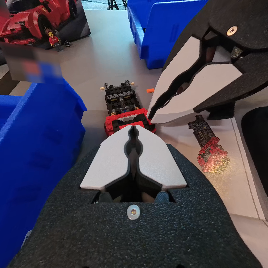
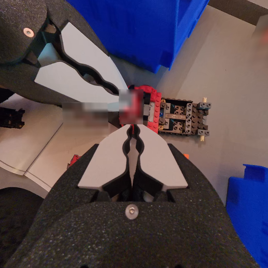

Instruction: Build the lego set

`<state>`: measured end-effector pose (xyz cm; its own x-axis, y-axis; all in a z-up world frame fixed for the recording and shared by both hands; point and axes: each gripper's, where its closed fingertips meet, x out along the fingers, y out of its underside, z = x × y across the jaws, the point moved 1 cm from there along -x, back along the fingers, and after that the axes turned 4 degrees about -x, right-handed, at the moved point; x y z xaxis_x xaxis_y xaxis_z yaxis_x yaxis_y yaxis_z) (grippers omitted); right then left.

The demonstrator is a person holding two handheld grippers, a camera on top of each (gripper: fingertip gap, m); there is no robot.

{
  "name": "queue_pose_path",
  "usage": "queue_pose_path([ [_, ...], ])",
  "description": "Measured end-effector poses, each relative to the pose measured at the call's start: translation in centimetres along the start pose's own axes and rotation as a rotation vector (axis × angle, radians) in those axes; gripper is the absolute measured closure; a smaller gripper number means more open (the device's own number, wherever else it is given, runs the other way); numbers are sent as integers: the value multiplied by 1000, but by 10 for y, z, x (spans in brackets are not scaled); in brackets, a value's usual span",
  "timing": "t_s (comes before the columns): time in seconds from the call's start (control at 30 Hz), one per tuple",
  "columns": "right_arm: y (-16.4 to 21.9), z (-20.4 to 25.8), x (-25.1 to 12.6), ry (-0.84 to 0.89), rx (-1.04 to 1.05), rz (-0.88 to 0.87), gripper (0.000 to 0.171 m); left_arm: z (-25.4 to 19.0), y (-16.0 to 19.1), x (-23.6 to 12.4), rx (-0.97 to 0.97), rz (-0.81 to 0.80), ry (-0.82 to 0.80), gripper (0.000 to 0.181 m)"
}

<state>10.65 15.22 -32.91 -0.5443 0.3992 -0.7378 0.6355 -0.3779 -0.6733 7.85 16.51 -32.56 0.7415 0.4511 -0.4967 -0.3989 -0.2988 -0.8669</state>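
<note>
The part-built lego car (image 1: pixel 123 104) lies on the grey table, a black studded chassis with a red front end (image 1: pixel 127 116). My left gripper (image 1: pixel 133 127) is shut, with its tips over the red nose of the car. My right gripper (image 1: pixel 150 118) comes in from the upper right and touches the red front's right corner. In the right wrist view the right gripper (image 2: pixel 133 128) is closed on a thin red edge of the car (image 2: pixel 174 116). The left gripper (image 2: pixel 118 92) enters from the upper left, shut, at the car's nose, which is partly hidden by a blurred patch.
Blue bins stand close on the left (image 1: pixel 36 145) and at the back right (image 1: pixel 156 36). The set's box (image 1: pixel 36 21) stands at the back left. An open instruction booklet (image 1: pixel 208 145) lies to the right. A small orange piece (image 1: pixel 150 90) lies beside the car. Left and right tips are no more than a few centimetres apart.
</note>
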Motion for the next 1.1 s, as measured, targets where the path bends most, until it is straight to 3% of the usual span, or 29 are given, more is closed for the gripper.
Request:
queue_pose_path([
  [0.6, -1, 1, 1, -5, -33, 143, 168, 0, 0, 0, -25, 1, 21, 181],
  [0.7, -1, 0, 1, -49, -40, 98, 168, 0, 0, 0, -22, 1, 18, 181],
  [0.8, -8, 3, -9, -152, 36, -18, 158, -1, 0, -1, -13, 0, 19, 181],
  [0.97, -12, -21, -27, -35, -3, -146, 144, -2, -4, -4, 0, -11, 13, 179],
  [1.1, -5, -12, -29, -78, -23, -165, 133, 1, -21, -22, 8, -52, -23, 175],
])
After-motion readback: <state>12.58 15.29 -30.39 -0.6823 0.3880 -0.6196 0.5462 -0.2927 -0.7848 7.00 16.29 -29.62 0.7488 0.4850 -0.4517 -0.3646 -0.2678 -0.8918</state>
